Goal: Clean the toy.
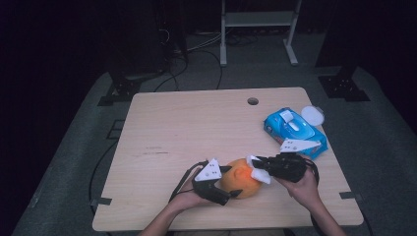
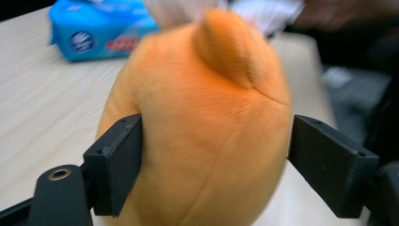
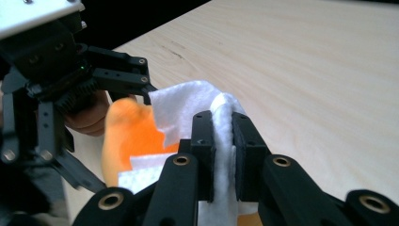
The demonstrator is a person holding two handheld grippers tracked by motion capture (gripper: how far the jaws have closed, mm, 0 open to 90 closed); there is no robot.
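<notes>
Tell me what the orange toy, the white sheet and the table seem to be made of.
Orange toy: looks like plush fabric, with a fuzzy matte nap and a stitched seam. White sheet: probably a nonwoven wipe or tissue, thin, matte, creasing softly between the right gripper's jaws. Table: pale wood-grain top, smooth and satin, likely laminate rather than solid wood.

- The orange plush toy (image 2: 202, 127) looks like soft cloth — a short, matt, fuzzy nap.
- The white wipe (image 3: 197, 106) is thin fibrous tissue, matt and crumpled.
- The surface (image 1: 187, 128) is pale wood-grain laminate, smooth with a dull sheen.
- The blue wipes pack (image 1: 295, 130) is glossy plastic film.
- Each claw — left claw (image 2: 214, 162), right claw (image 3: 223, 141) — is matt black plastic with brass-coloured metal rivets.
</notes>
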